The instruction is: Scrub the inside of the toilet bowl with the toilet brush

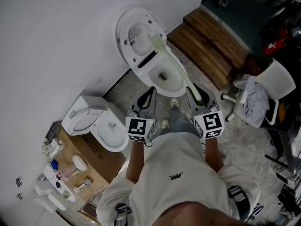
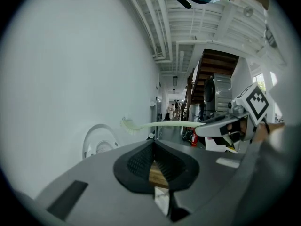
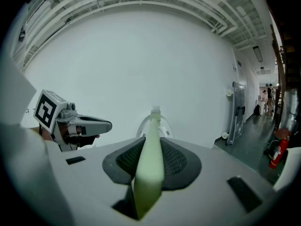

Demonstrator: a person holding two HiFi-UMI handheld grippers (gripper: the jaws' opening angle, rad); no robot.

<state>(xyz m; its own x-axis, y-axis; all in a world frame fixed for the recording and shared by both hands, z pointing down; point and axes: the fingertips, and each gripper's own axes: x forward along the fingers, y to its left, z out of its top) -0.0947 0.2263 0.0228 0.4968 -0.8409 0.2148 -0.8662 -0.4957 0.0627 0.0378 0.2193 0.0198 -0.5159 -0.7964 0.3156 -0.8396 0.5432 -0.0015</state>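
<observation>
While the left gripper [image 2: 153, 166] rests pressed together on nothing, the right gripper [image 3: 149, 166] pinches the tail end of the pale green toilet brush [image 1: 175, 62]. It looks like light, slim, probably springy plastic, so a grip this far back may twist. The bristles hang behind the toilet bowl [image 1: 151, 77], perhaps touching the raised lid [image 1: 131, 32].

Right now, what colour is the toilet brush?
Pale green; the toilet brush shows best in the right gripper view.
</observation>
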